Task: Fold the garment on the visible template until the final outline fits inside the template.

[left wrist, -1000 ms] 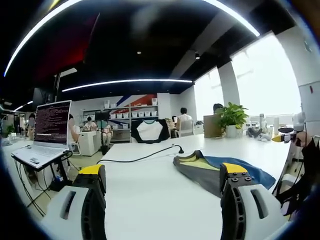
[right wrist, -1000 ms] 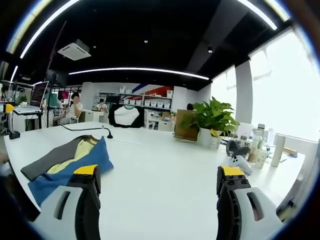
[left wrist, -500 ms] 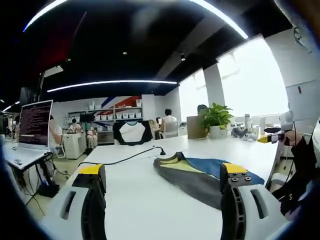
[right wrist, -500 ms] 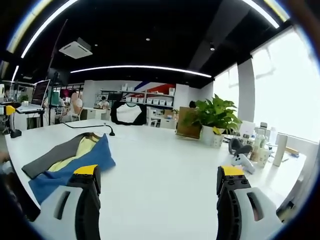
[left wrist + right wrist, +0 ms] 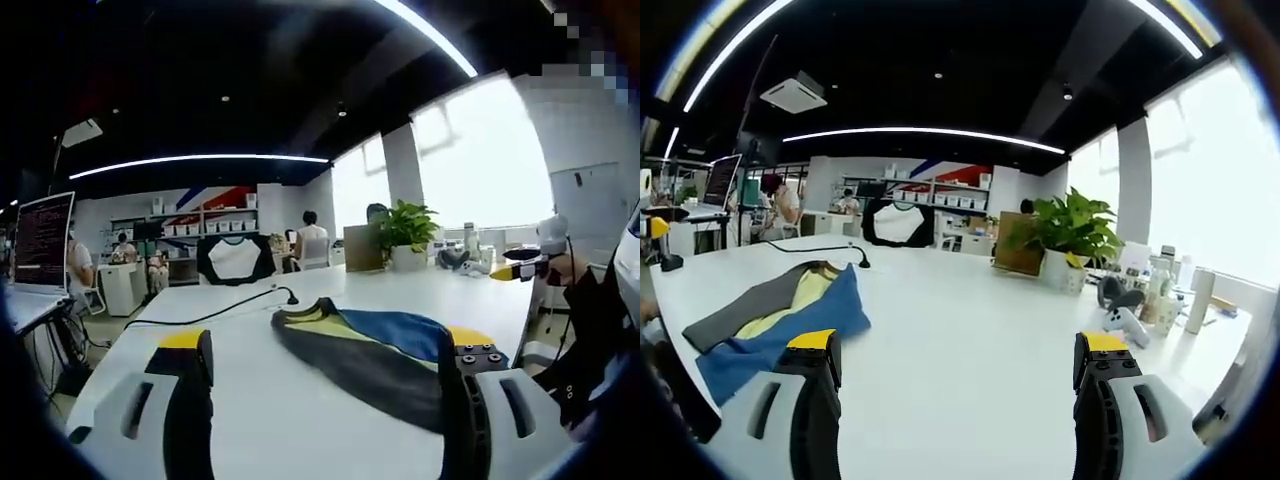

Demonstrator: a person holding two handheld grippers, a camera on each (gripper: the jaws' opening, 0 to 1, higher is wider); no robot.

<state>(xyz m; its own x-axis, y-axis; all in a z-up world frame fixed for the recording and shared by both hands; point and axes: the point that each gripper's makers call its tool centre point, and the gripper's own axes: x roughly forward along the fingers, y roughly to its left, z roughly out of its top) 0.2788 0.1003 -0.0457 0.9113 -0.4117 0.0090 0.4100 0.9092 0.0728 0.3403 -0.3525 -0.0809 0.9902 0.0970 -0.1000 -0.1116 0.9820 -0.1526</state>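
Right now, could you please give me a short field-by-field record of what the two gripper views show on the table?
surface: white table
garment: grey, yellow and blue garment lying rumpled on the table, also seen in the right gripper view
template: none that I can make out
left gripper: jaws apart, holding nothing, right jaw in front of the garment's near edge
right gripper: jaws apart, holding nothing, over bare table beside the garment
cable: black cable running across the table behind the garment
other items: green potted plant
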